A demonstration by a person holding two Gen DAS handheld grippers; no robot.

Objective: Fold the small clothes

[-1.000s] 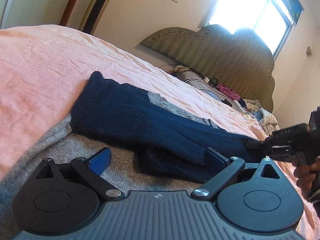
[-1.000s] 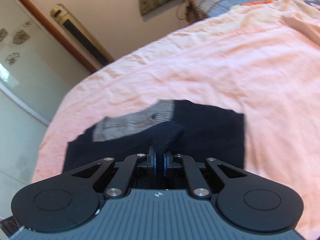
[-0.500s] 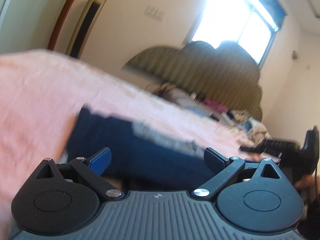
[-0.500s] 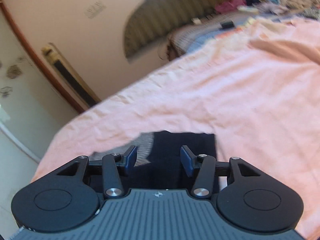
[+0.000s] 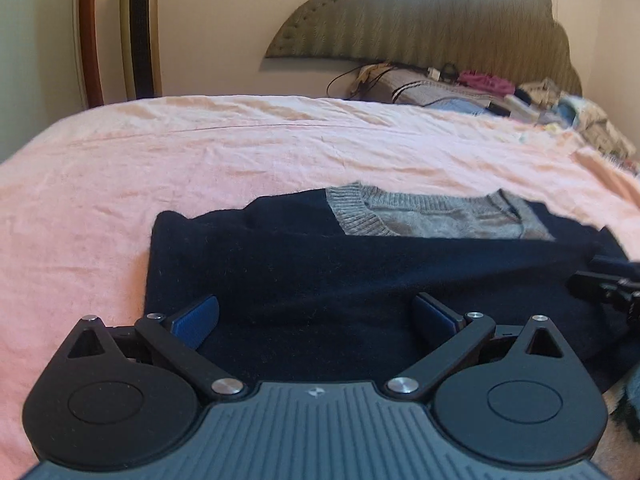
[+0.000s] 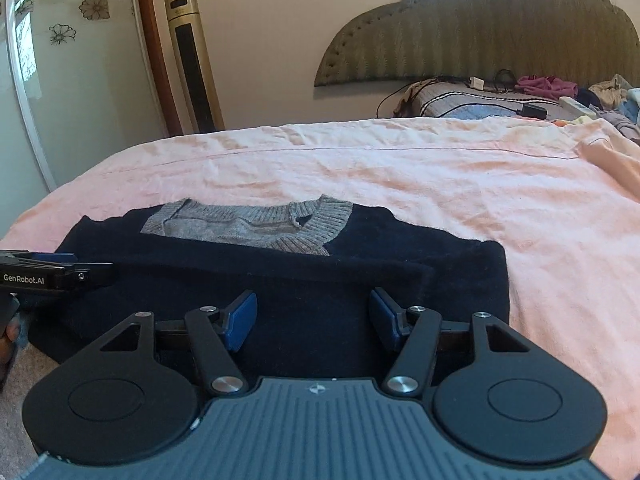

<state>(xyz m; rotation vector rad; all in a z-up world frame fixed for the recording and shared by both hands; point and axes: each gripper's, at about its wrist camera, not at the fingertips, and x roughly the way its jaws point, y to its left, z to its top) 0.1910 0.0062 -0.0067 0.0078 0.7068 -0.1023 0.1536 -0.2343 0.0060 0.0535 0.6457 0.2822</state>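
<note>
Sweater [image 5: 360, 280], dark blue with a gray neck [image 6: 256, 226], lies flat on the pink bed [image 5: 200, 160], partly folded. It sits right in front of both tools. The left tool [image 5: 316, 318] is wide open with nothing in it, and the blue cloth fills the gap between its fingers. The right tool [image 6: 313, 318] is wide open too and holds nothing, just above the near edge of the sweater. Each tool shows at the side of the other's view. A green headboard [image 6: 480, 28] stands far ahead.
</note>
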